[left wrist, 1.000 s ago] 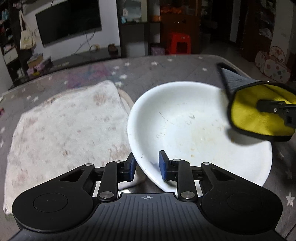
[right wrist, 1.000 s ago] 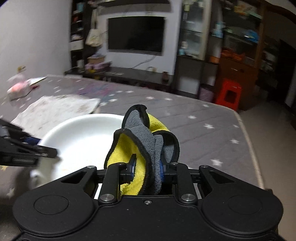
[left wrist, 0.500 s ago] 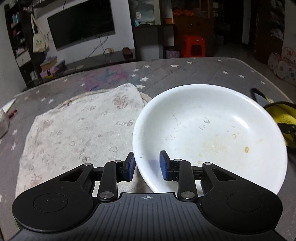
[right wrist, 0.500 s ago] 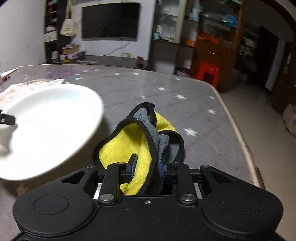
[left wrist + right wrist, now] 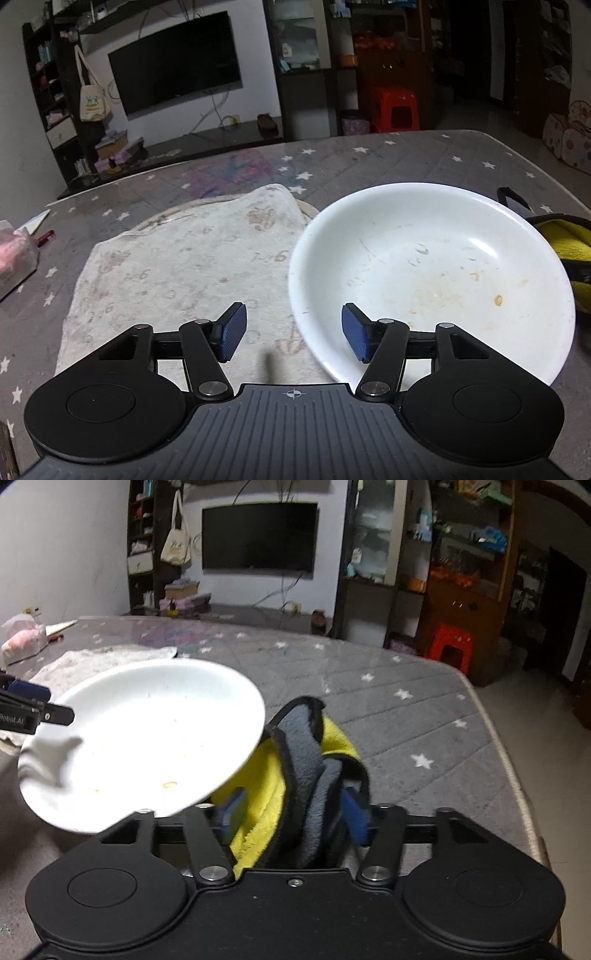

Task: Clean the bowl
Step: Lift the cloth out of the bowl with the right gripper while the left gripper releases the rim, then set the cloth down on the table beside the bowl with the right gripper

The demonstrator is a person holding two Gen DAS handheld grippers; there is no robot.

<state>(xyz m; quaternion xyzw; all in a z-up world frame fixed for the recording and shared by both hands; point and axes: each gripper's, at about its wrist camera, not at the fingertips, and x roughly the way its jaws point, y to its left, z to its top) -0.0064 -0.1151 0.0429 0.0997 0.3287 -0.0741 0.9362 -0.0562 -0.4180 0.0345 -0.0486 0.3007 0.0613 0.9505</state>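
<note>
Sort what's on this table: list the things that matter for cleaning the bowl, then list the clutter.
For the job:
- white bowl, some specks inside
- yellow and grey cloth, between the right tongs
- left tongs, open at the bowl's rim

Just lying about:
- pale towel beside the bowl
- pink packet
- red pen

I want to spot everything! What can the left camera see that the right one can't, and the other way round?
Only the left camera shows the left claw standing open around the bowl's near rim. Only the right camera shows the right claw, just opened, with the cloth loose between its pads, and the table's right edge. Both show the bowl with its yellow specks, the towel, the TV and the red stool.
</note>
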